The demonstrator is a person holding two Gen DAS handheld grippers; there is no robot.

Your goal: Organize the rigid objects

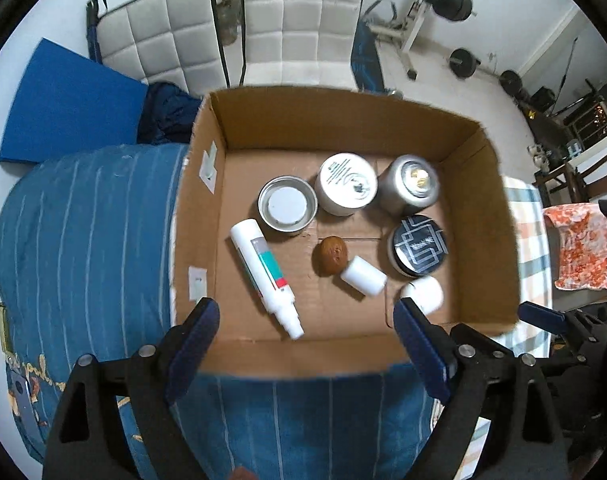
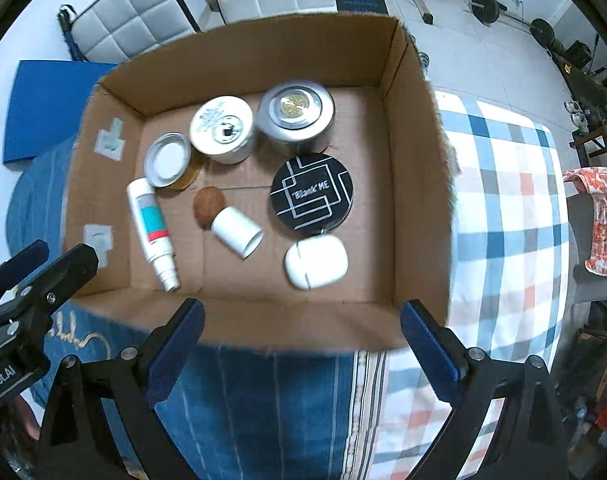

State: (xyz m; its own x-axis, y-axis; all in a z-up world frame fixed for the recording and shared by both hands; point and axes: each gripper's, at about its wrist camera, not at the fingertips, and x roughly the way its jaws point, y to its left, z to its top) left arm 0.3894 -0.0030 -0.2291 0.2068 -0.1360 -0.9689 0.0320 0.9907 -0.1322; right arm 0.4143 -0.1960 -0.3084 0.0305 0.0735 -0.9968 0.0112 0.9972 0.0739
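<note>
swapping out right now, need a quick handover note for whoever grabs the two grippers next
Left gripper: open, nothing between the fingers, above the near edge of the cardboard box.
Right gripper: open, empty, also above the near edge.

In the box, on its floor: white spray bottle lying down at left, open tin, white-lidded tin, silver tin, black round tin, brown nut-like ball touching the white cap, white rounded case nearest the front.

Done: all these items are in the box.
Left: I see no loose item on the bedding around the box; check outside these views.
</note>
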